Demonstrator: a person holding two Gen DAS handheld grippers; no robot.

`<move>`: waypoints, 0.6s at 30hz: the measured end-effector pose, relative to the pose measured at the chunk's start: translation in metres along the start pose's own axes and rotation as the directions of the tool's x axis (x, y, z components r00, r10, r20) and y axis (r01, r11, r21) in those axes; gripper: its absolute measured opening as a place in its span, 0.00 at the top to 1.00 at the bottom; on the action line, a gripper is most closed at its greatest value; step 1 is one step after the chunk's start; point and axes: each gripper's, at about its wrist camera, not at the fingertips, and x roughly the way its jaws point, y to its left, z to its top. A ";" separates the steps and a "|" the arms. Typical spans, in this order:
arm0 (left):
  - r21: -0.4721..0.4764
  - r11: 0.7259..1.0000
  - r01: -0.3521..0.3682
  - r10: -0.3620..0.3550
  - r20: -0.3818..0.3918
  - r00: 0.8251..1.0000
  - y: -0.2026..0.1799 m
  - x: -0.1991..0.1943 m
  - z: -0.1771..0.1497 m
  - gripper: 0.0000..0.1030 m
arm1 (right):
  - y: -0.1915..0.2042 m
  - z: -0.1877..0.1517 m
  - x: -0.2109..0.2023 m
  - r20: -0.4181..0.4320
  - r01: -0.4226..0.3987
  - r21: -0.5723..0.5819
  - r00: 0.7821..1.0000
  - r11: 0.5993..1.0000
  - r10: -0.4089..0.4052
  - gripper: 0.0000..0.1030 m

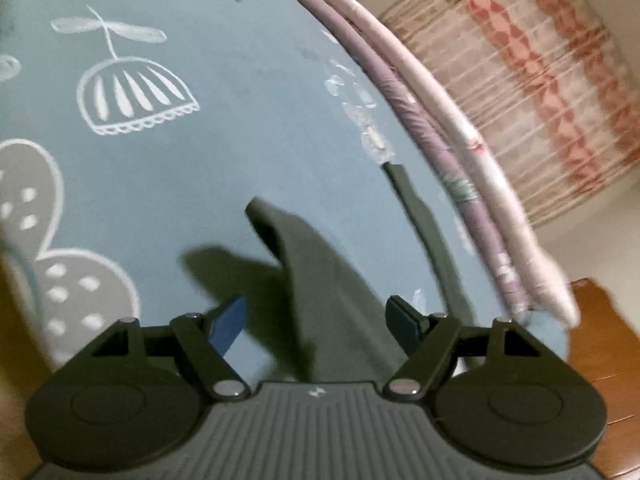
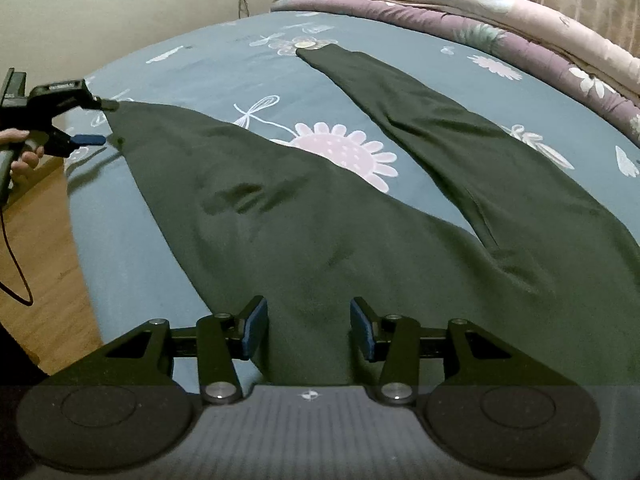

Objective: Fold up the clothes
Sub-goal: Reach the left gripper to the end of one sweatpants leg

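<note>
Dark trousers lie spread on the bed, legs splayed for folding; left gripper open at one cuff, right gripper open, jaws widening, straddling the waist.

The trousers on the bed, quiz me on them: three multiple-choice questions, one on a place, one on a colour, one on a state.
1. Where do the folded quilts lie?
A. On the floor
B. Along the bed's edge, beyond the trousers
C. On top of the trousers

2. What colour are the trousers?
A. Red
B. White
C. Dark green

3. How do the trouser legs lie?
A. Spread apart in a V on the sheet
B. Folded one over the other
C. Rolled into a bundle

Answers: 1 B, the pink and purple quilts are stacked along the bed's far edge. 2 C, the cloth is dark green against the blue flowered sheet. 3 A, bare sheet with a pink flower shows between the two legs.
</note>
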 end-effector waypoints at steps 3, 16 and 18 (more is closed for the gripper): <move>-0.033 0.996 0.080 -0.081 -0.039 0.996 0.011 0.016 0.013 0.25 | 0.013 0.014 0.006 -0.009 0.017 -0.002 1.000 1.000 -0.017 0.50; -0.115 0.906 0.407 -0.411 -0.022 0.911 0.020 0.064 0.065 0.22 | 0.053 0.057 0.034 -0.033 0.067 0.000 0.997 0.998 -0.067 0.47; -0.094 0.875 0.474 -0.475 0.016 0.880 0.014 0.060 0.073 0.21 | 0.057 0.061 0.037 -0.036 0.070 0.000 0.997 0.998 -0.070 0.45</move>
